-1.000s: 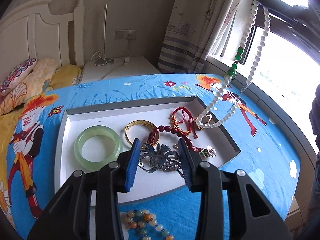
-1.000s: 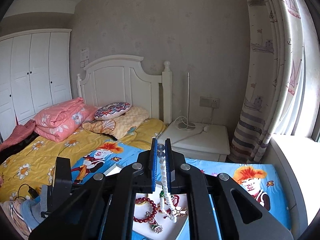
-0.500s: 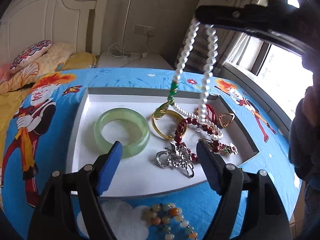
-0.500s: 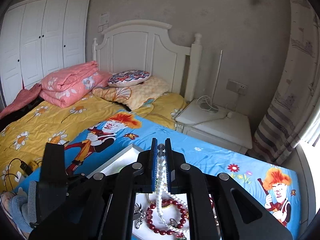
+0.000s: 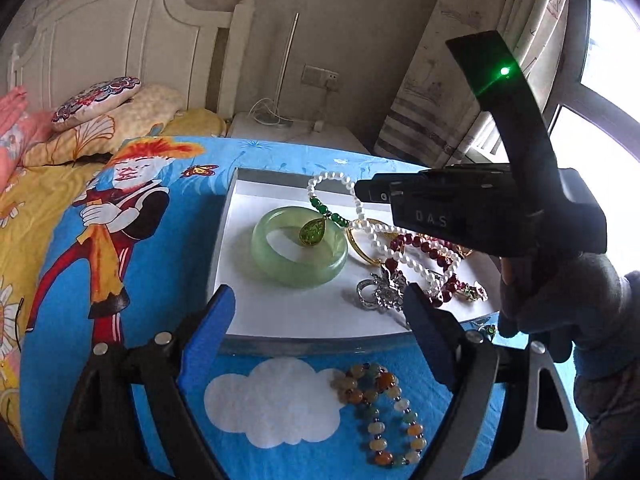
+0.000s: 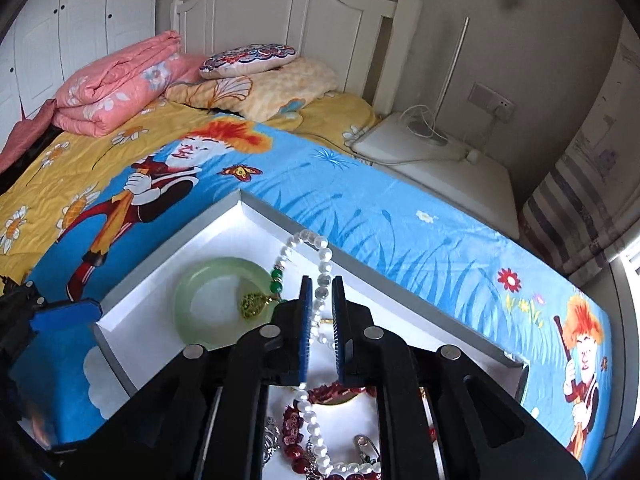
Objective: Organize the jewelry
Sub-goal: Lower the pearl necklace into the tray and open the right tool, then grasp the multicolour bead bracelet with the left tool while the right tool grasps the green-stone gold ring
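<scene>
Your right gripper [image 6: 321,292] has its jaws parted around the pearl necklace [image 5: 404,257], which lies draped in the white tray [image 5: 224,248] across the jade bangle [image 5: 299,254]. Your left gripper [image 5: 318,308] hangs wide apart over the blue cartoon bedsheet [image 5: 160,264].

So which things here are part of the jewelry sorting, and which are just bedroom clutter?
Part of the job:
white tray
pearl necklace
green bangle
gold bangle
red bead string
silver brooch
bead bracelet, lying outside the tray

Just lying about:
pillows
pink quilt
nightstand
curtain
</scene>
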